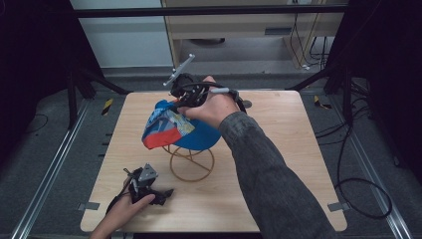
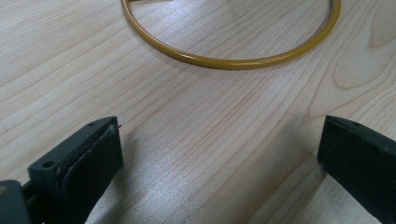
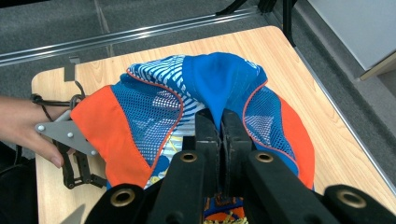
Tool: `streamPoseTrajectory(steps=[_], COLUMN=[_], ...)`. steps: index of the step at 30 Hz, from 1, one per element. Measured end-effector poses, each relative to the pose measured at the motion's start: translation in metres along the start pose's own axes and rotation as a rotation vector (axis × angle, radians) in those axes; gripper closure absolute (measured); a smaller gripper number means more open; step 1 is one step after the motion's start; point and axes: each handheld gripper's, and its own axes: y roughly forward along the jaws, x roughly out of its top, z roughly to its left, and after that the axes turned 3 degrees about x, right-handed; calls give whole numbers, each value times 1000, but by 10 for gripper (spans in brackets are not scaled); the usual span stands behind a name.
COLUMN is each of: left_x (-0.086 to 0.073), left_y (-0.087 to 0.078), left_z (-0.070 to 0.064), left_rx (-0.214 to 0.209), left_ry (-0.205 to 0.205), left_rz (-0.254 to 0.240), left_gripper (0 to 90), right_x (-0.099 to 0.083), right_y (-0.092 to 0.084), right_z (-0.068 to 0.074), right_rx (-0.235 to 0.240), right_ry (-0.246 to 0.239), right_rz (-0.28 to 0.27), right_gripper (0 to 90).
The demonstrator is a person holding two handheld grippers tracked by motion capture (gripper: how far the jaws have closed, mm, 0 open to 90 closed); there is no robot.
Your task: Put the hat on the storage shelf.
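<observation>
Cap (image 3: 154,121): blue, orange and white-striped panels, partly open mesh, piped seams. It sits on a yellow wire stand (image 1: 191,162) at the middle of the pale wood-grain table (image 1: 278,164). Right gripper (image 3: 220,122): jaws pinched together on a blue fabric fold. Left gripper (image 2: 219,154): jaws spread wide, empty, low over the tabletop near the stand's ring.

Light wooden table (image 1: 278,164), gold wire stand (image 1: 191,162) on it

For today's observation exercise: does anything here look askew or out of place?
Yes. The cap hangs tilted over the yellow wire stand, pinched up at its blue crown by the right hand-held gripper. The left hand-held gripper rests open on the table.
</observation>
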Motion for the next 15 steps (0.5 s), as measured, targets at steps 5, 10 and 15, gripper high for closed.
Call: streamPoseTrajectory(steps=[5,10,15], left_x=[0,0,0], left_y=[0,0,0], left_z=[0,0,0], left_rx=[0,0,0], left_ry=[1,1,0], left_rz=[0,0,0], left_gripper=[0,0,0], right_x=[-2,-3,-4], right_y=[0,0,-2], right_z=[-1,-1,-1], right_rx=[2,6,9], right_ry=[6,11,19], right_rz=[-1,-4,-12], right_gripper=[847,808,780])
